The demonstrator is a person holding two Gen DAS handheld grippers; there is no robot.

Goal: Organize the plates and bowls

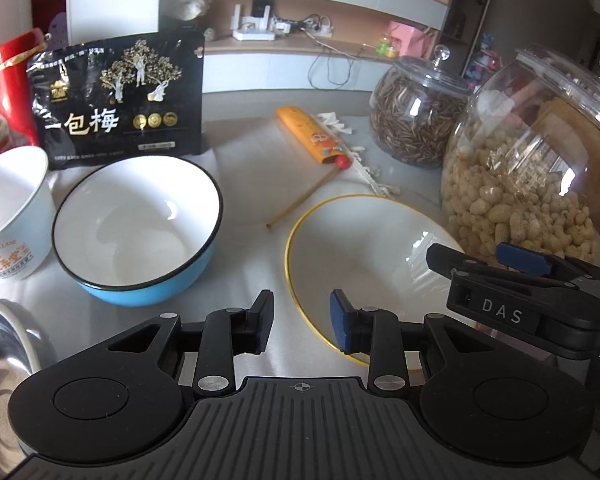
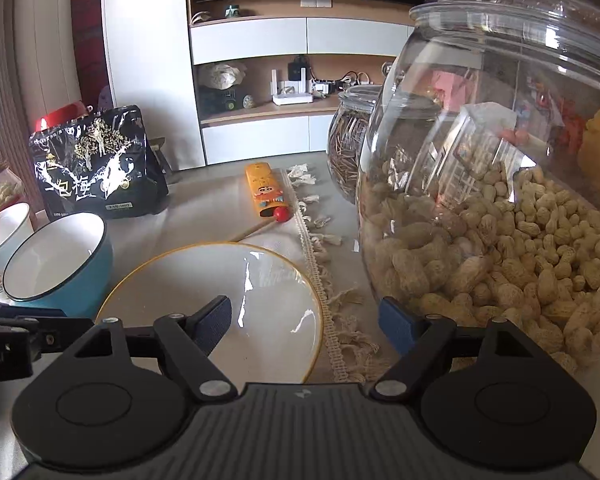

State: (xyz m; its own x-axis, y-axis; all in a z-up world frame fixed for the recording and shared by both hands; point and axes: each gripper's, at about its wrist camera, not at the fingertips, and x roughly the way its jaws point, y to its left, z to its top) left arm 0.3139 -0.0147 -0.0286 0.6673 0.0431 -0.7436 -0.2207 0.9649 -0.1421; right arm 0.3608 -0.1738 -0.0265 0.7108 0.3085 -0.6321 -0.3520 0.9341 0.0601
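A blue bowl [image 1: 138, 226] with a white inside sits on the table, left of a white plate [image 1: 364, 264] with a gold rim. A white paper cup-bowl [image 1: 10, 210] stands at the far left. My left gripper [image 1: 302, 322] is open and empty, above the near left rim of the plate. My right gripper [image 2: 306, 322] is open and empty, over the plate's [image 2: 220, 300] near right edge; it also shows in the left wrist view [image 1: 488, 258]. The blue bowl [image 2: 56, 260] lies to its left.
A large glass jar of peanuts [image 2: 496, 184] stands close on the right, a jar of seeds [image 1: 416, 116] behind it. A black snack bag [image 1: 118, 102], a red can [image 1: 14, 80], an orange case [image 1: 314, 136] and a metal bowl [image 1: 0, 344] are around.
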